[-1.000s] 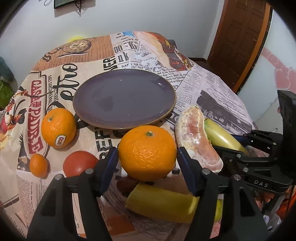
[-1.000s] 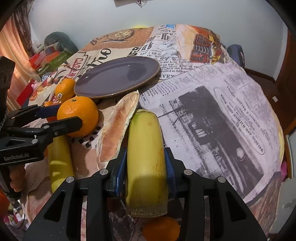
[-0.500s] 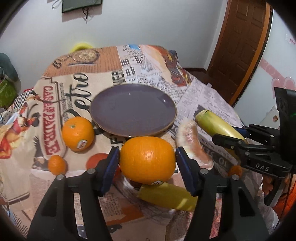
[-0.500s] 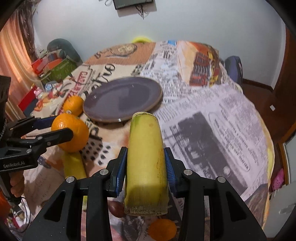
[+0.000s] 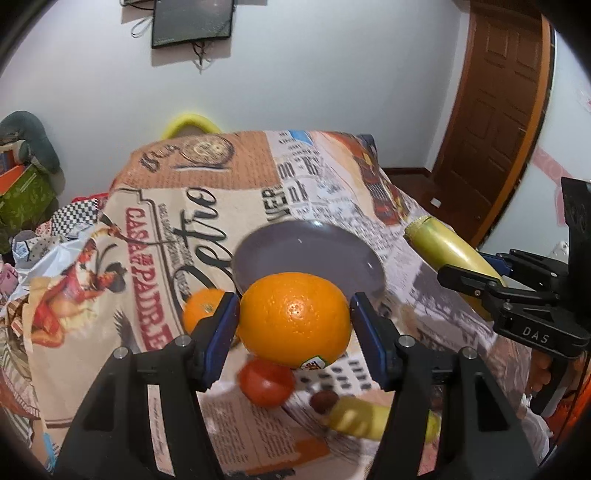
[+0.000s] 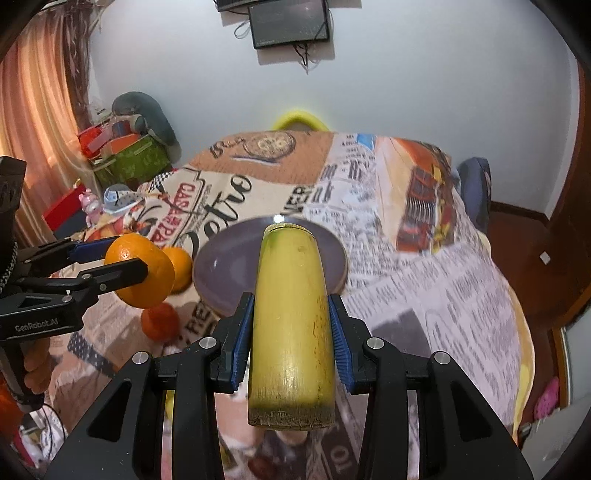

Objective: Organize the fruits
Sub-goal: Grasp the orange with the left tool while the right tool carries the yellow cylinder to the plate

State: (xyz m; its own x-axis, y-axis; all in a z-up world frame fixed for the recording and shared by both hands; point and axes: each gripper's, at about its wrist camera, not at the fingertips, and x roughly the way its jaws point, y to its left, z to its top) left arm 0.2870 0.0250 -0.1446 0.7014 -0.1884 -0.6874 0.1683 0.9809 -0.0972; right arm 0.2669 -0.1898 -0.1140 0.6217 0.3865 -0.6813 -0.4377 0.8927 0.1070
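Large orange (image 5: 295, 319) held above purple plate (image 5: 280, 254), yellow cut stalk (image 6: 291, 325) held lengthwise

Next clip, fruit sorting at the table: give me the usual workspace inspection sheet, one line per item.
Surface: table under a newspaper-print cloth, wrinkled at its edges.
Job's things: empty purple plate; large orange and yellow stalk piece both held above the table; second orange, a red fruit and another yellow piece lie on the cloth.
Clutter: boxes and toys beside the table.
Grippers: left tool shut on the large orange; right tool shut on the stalk piece.
Cables: wires dangle under the wall screen.
Surroundings: white wall, wooden door, curtain.
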